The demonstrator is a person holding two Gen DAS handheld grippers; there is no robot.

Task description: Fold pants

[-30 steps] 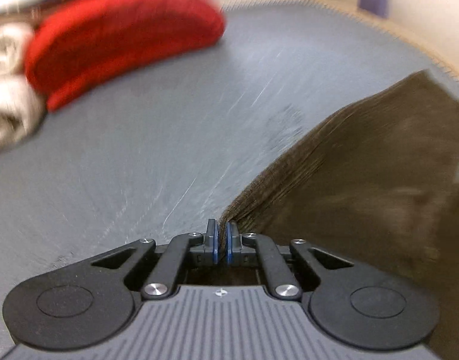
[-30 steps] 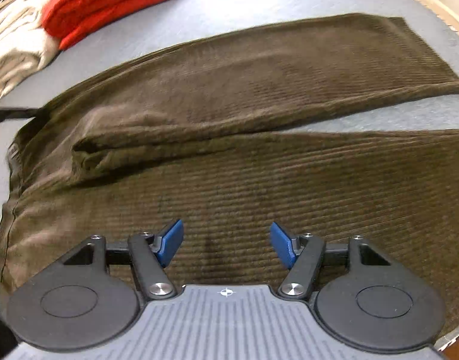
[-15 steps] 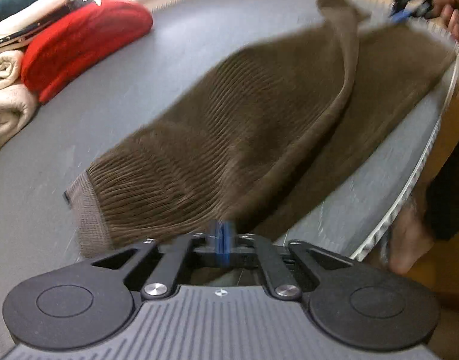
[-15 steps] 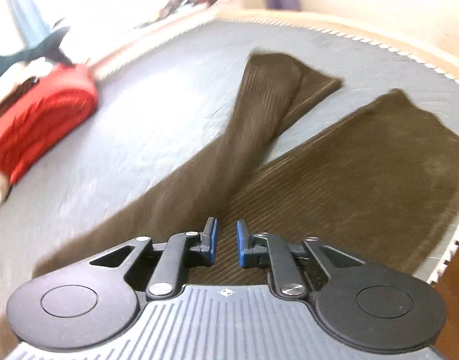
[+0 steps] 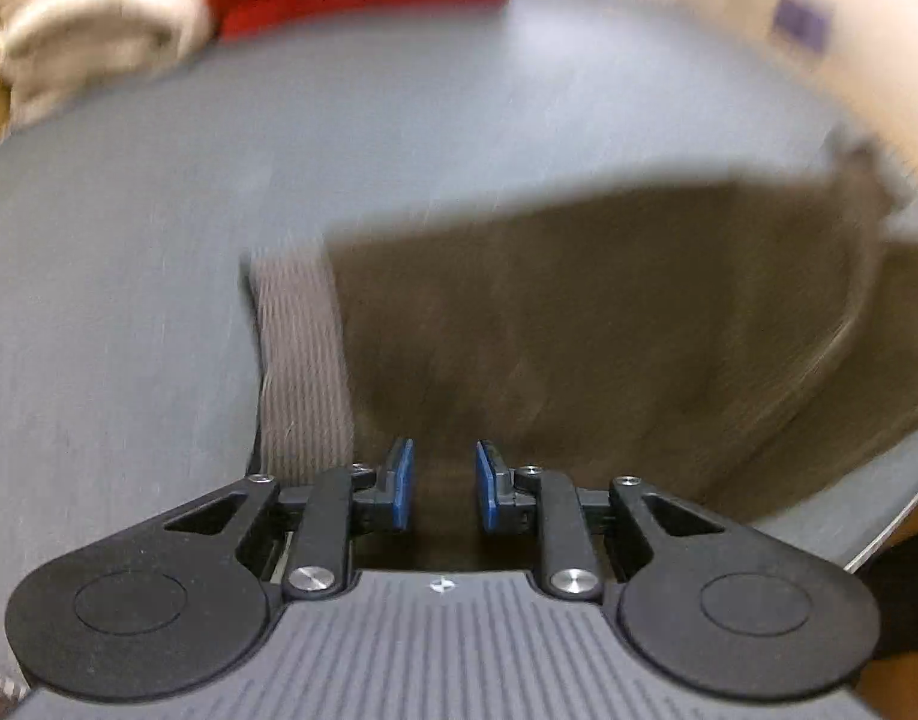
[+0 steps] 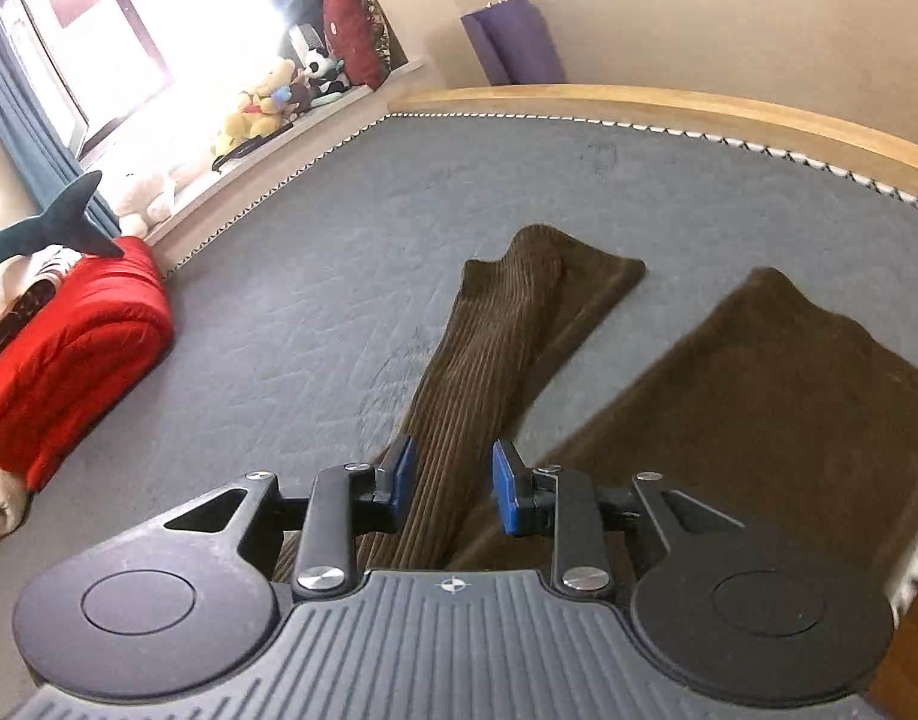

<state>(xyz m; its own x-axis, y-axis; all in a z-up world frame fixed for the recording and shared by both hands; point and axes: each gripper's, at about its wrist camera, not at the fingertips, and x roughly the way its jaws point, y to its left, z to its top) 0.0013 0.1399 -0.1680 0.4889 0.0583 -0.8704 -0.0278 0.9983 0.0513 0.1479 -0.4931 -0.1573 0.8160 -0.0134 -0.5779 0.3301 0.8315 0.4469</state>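
Brown corduroy pants (image 5: 579,324) lie on a grey mattress (image 5: 159,210). In the blurred left wrist view the lighter ribbed waistband (image 5: 303,360) runs down the left side of the cloth. My left gripper (image 5: 440,489) is open just above the pants near the waistband, holding nothing. In the right wrist view one pant leg (image 6: 495,348) lies creased along its length and stretches away, and the other leg (image 6: 771,396) lies flat to its right. My right gripper (image 6: 453,489) is open with the creased leg between its blue pads, not clamped.
A folded red blanket (image 6: 69,354) and cream cloth (image 5: 81,30) sit at the mattress's far left. A wooden bed frame (image 6: 699,105) borders the far side. Plush toys (image 6: 267,102) line a window sill. The mattress's near-right edge (image 6: 915,546) is close by.
My left gripper has opened and let go of the pants; the waistband now lies flat. My right gripper has opened wider. The lifted leg has settled onto the mattress.
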